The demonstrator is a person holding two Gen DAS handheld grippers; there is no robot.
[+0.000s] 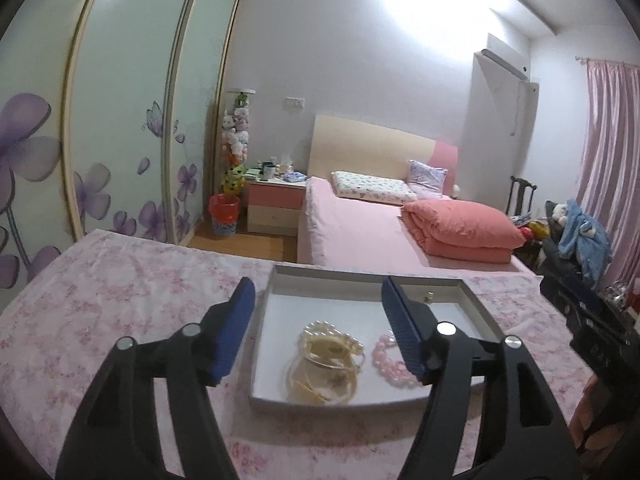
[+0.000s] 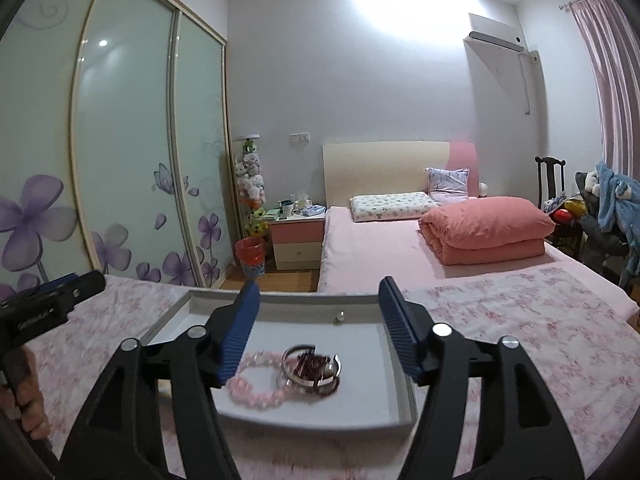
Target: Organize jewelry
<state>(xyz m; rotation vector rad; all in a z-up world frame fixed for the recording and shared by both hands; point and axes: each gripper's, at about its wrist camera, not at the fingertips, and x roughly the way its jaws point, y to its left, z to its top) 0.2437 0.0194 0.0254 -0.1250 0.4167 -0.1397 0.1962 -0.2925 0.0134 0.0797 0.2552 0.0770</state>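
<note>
Left wrist view: left gripper [image 1: 318, 322] spread wide and empty, poised above shallow white tray [image 1: 262, 312] on floral cloth [image 1: 120, 280]; pearl bracelet [image 1: 332, 338] and gold bangles [image 1: 320, 384] heaped near front wall, pink bead bracelet [image 1: 390, 360] beside them, probably for sorting.

Right wrist view: right gripper [image 2: 316, 324] likewise wide open, gripping nothing, over silver bangle [image 2: 310, 366] atop dark beads.

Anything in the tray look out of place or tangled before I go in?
One small pearl piece sits alone by the far wall of the tray. The rest is heaped at the near end: pearl bracelet, pink bead bracelet, metal bangles overlapping.
</note>
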